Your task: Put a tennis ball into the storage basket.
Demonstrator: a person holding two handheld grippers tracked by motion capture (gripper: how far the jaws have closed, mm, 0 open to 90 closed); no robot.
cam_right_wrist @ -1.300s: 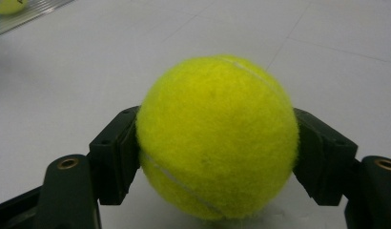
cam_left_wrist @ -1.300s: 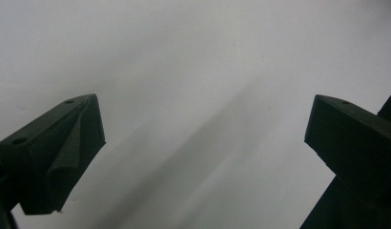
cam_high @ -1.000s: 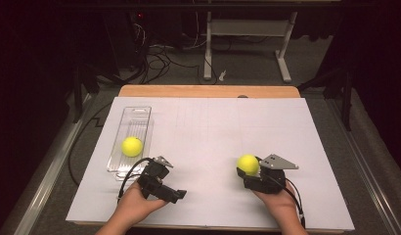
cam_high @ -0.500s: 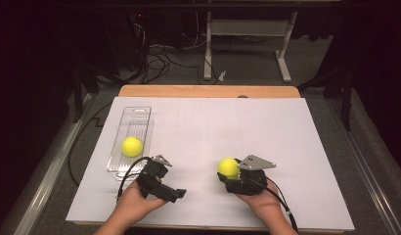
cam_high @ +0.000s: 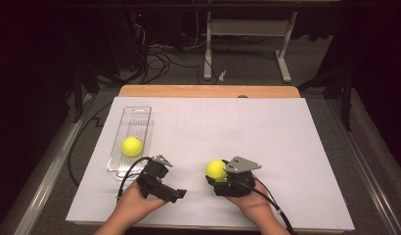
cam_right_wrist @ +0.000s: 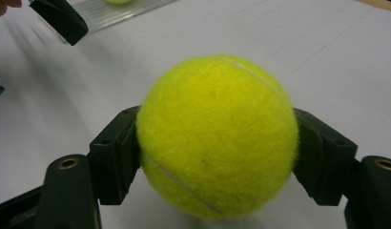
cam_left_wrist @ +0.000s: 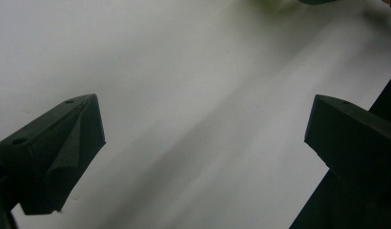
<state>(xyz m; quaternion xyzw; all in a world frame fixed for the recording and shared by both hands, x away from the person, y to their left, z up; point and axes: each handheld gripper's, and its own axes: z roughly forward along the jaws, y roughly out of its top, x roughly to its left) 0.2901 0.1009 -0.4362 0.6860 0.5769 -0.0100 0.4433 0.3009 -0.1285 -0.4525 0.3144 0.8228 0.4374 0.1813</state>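
Note:
A yellow tennis ball [cam_high: 215, 169] [cam_right_wrist: 216, 136] is clamped between the jaws of my right gripper [cam_high: 217, 172] [cam_right_wrist: 215, 157], which is shut on it near the front middle of the white table [cam_high: 267, 137]. A second yellow tennis ball [cam_high: 132, 146] lies in a clear plastic tray [cam_high: 135, 117] at the left. My left gripper [cam_high: 175, 194] [cam_left_wrist: 203, 143] rests near the front edge, just right of the tray's near end. Its jaws stand wide apart over bare white surface, with nothing between them.
A wooden strip [cam_high: 208, 91] runs along the table's far edge. Beyond it stand a metal frame [cam_high: 247, 29] and cables [cam_high: 159, 56] on the floor. In the right gripper view, the tray [cam_right_wrist: 112, 12] and the other gripper's jaw tip [cam_right_wrist: 60, 19] lie ahead to the upper left.
My right gripper has carried its tennis ball leftward along the front of the table, toward the left gripper. The left gripper and the ball in the tray stayed put.

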